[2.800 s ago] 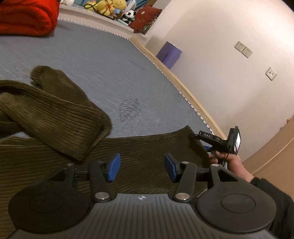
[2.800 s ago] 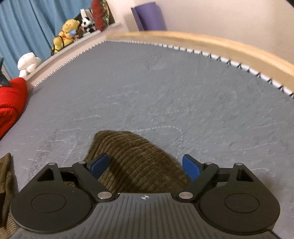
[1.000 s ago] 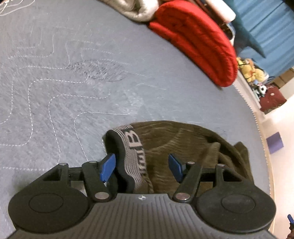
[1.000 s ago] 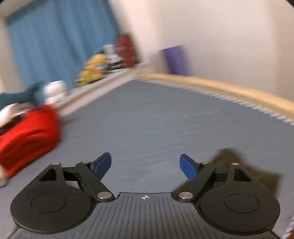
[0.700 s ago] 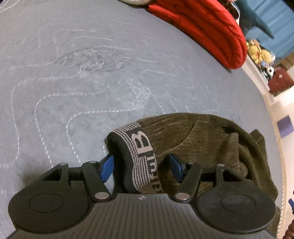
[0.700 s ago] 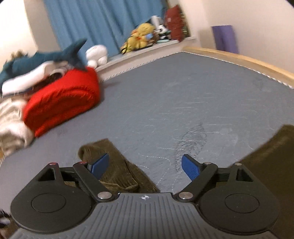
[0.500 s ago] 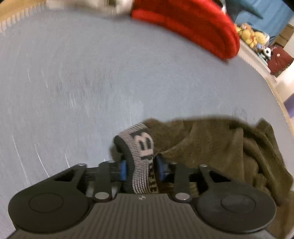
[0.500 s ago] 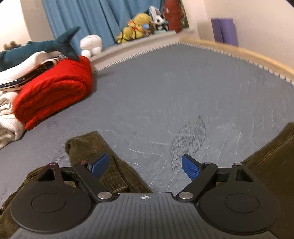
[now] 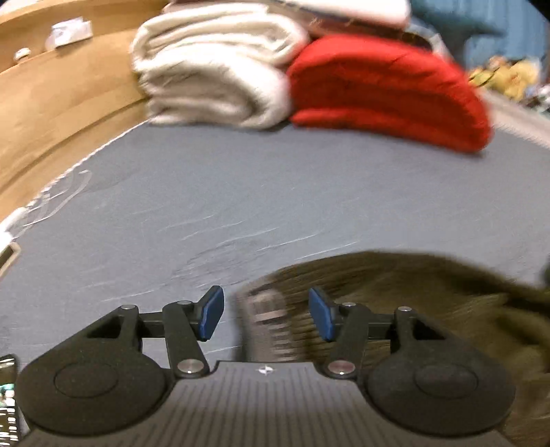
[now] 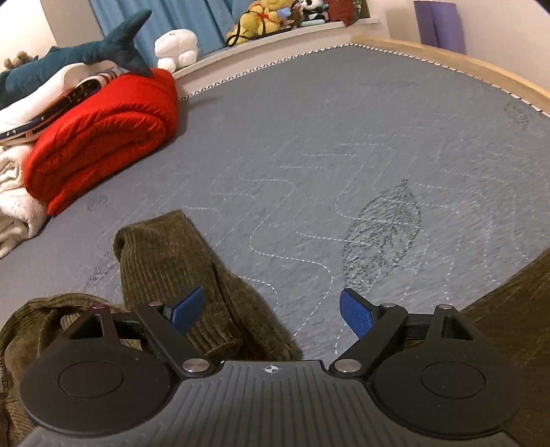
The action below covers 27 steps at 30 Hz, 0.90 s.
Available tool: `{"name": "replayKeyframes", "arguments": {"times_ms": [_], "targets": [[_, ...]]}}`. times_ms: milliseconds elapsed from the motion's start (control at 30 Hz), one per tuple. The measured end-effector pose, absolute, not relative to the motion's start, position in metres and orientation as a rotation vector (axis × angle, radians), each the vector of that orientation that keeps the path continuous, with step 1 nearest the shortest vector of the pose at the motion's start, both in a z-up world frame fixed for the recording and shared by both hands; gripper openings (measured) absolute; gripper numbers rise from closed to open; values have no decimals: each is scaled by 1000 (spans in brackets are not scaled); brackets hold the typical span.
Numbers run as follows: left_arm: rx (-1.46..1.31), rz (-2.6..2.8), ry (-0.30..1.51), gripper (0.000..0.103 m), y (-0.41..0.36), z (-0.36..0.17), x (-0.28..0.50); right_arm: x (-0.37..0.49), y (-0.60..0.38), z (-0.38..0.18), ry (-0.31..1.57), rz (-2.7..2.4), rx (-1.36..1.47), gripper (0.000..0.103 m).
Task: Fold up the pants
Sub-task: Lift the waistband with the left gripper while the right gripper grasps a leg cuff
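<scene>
- Left gripper (image 9: 264, 314) fingers spread, the pants (image 9: 395, 292) waistband lying between them, seemingly just let go.
- Right gripper (image 10: 271, 309) fingers spread, empty, a pant leg beneath its left finger.

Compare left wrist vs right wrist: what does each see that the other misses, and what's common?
Left wrist only: the grey waistband of the pants between the open left gripper, and the wooden bed frame beside the white blanket.

Right wrist only: a pant leg lying under the open right gripper, the shark plush, the stuffed toys on the ledge, and a purple mat.

Both: olive corduroy pants, red blanket, grey mattress.
</scene>
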<state>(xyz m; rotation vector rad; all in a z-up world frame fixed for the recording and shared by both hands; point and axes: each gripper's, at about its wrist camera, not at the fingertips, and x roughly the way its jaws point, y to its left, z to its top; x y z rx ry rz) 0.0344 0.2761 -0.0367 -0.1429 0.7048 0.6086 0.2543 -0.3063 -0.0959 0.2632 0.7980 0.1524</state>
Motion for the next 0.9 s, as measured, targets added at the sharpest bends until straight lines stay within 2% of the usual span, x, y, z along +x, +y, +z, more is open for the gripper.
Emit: {"name": "replayKeyframes", "arguments": {"times_ms": [133,267,333,400,433,700,800,900], "targets": [[-139,467,675,60,236,-20,36,256,-298,-100,815,197,274,84],[-140,350,661,60,192,-9,43,260,-283,-113,926,257,278,70],[-151,277,658,60,170,-4,46,259,-278,-115,934,229,249,57],[-169,200,643,60,146,3,42,256,-278,-111,912,221,258,25],[-178,164,634,60,136,7,41,254,-278,-108,898,215,261,17],[-395,-54,643,60,70,23,44,219,-264,-69,717,512,246,12],[-499,-123,692,60,52,17,55,201,-249,-58,665,732,175,12],[-490,-161,752,60,37,0,80,182,-231,-57,641,896,84,11]]}}
